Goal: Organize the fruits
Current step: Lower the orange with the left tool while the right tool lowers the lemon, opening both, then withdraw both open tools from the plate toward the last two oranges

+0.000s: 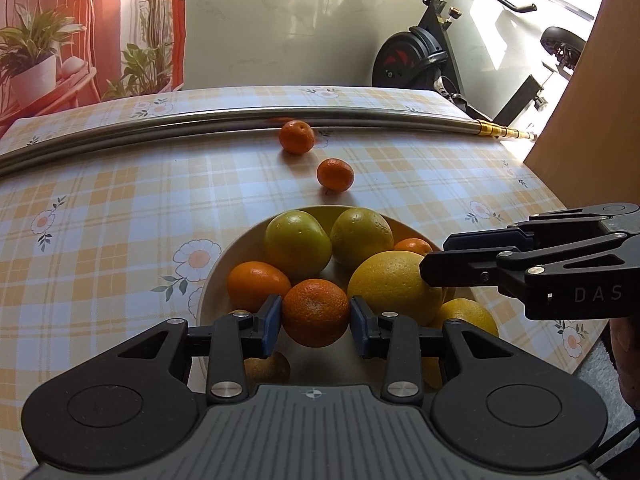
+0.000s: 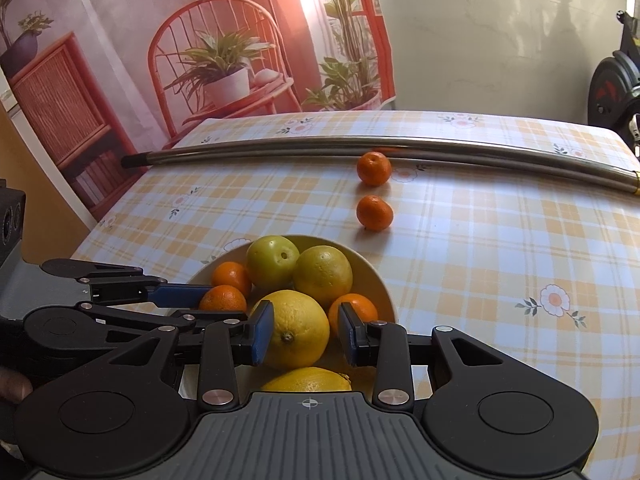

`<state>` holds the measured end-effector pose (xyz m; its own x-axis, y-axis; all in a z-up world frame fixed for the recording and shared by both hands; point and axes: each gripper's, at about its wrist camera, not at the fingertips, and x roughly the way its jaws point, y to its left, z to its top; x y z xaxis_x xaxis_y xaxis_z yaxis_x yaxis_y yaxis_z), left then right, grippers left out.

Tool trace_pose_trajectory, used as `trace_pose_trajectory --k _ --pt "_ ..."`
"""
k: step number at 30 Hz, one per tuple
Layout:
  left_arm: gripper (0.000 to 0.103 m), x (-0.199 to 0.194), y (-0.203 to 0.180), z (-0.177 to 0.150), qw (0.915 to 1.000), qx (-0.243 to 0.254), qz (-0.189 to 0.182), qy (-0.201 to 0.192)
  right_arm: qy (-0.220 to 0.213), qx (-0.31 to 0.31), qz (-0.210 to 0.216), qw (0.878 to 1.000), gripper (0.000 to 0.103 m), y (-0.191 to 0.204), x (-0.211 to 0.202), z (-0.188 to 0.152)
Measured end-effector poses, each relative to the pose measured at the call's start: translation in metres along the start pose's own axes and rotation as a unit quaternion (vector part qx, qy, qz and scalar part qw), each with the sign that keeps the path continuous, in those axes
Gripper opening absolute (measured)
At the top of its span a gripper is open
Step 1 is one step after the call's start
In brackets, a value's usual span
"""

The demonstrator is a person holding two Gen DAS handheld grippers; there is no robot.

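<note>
A cream bowl (image 1: 224, 256) (image 2: 376, 276) holds several citrus fruits: tangerines, two greenish fruits and yellow lemons. My left gripper (image 1: 316, 314) is shut on a tangerine (image 1: 316, 312) over the bowl; it also shows in the right wrist view (image 2: 222, 298). My right gripper (image 2: 306, 334) stands around a large yellow lemon (image 2: 296, 334) (image 1: 392, 292) in the bowl, the left pad touching it and a gap at the right pad. Two loose tangerines lie on the table beyond the bowl, the nearer one (image 1: 335, 175) (image 2: 374, 213) and the farther one (image 1: 296, 137) (image 2: 373, 168).
A long metal rod (image 1: 240, 118) (image 2: 360, 148) lies across the checked tablecloth (image 1: 100, 220) behind the loose tangerines. An exercise bike (image 1: 440, 52) stands past the table's far right. A brown board (image 1: 592, 100) leans at the right edge.
</note>
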<state>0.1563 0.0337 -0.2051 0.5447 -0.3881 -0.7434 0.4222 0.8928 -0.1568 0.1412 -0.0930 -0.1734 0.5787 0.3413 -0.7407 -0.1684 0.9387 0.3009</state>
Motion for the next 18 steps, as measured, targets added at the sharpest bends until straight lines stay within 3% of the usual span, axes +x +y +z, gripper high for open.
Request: trace_pose_trajectory --k 6,12,18 --pt "0.042 -0.001 0.005 0.001 0.9999 -0.01 -0.011 -0.004 -0.002 0.007 0.005 1.0 0.032 -0.004 0.0 -0.001" --pt "0.042 -0.01 0.008 0.003 0.9995 -0.016 0.008 -0.027 -0.002 0.01 0.007 1.0 0.033 -0.004 -0.001 -0.002" --pt "0.042 -0.026 0.02 0.003 0.9946 -0.081 0.03 -0.058 -0.004 0.012 0.008 1.0 0.033 -0.004 -0.001 -0.003"
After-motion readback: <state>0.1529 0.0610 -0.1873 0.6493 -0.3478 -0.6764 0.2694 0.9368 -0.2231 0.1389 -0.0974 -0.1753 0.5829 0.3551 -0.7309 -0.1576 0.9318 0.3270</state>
